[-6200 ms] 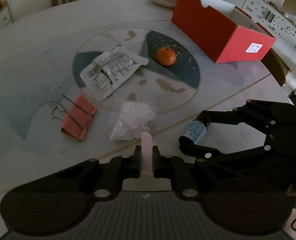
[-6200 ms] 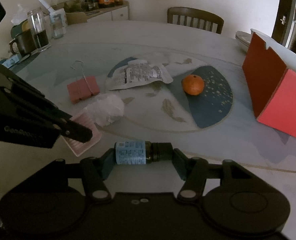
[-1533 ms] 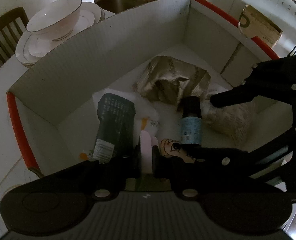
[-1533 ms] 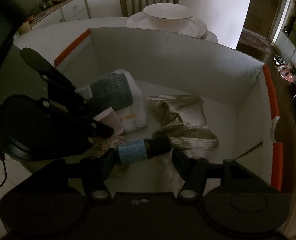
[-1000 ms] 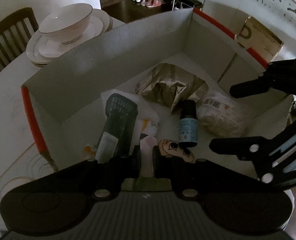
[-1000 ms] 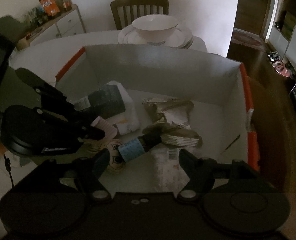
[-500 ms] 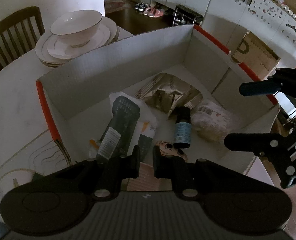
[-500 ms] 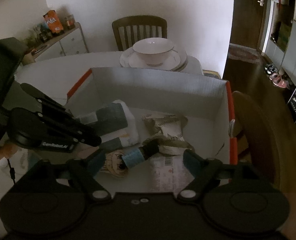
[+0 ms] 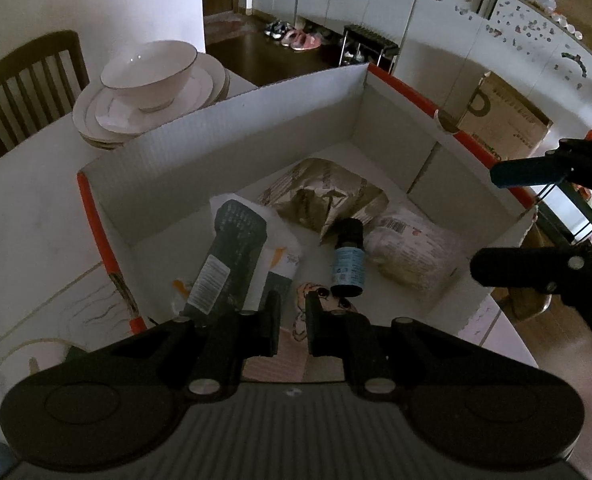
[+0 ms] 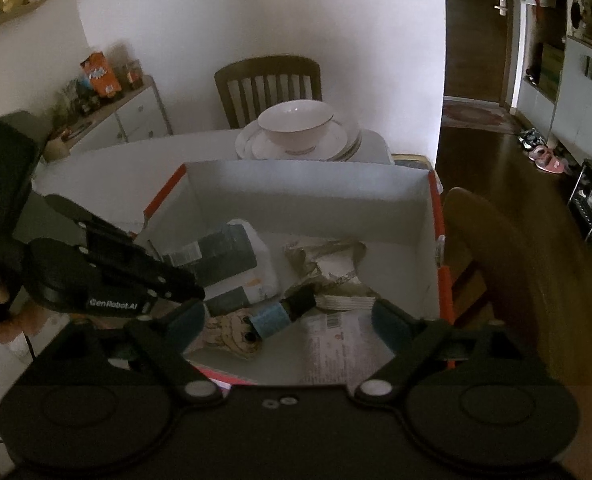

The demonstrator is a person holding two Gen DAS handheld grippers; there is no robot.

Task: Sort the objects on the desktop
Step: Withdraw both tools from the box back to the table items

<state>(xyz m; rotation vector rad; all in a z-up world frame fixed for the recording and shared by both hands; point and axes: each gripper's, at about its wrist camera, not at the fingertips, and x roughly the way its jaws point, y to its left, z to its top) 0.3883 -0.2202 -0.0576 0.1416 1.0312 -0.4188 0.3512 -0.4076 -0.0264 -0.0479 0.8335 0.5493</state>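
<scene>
The small bottle (image 10: pixel 276 315) lies on its side on the floor of the red-and-white box (image 10: pixel 307 190), cap toward 1 o'clock in the right wrist view, its long axis slanting across the gap of the right gripper (image 10: pixel 288 320), which is the nearer one. That gripper's jaws are opening wide, with nothing pressed between them. A second and a half ago they clamped the bottle; now it rests free among the packets. The left gripper (image 9: pixel 292 320) is nearly closed, and no longer shows the pink card it gripped.
</scene>
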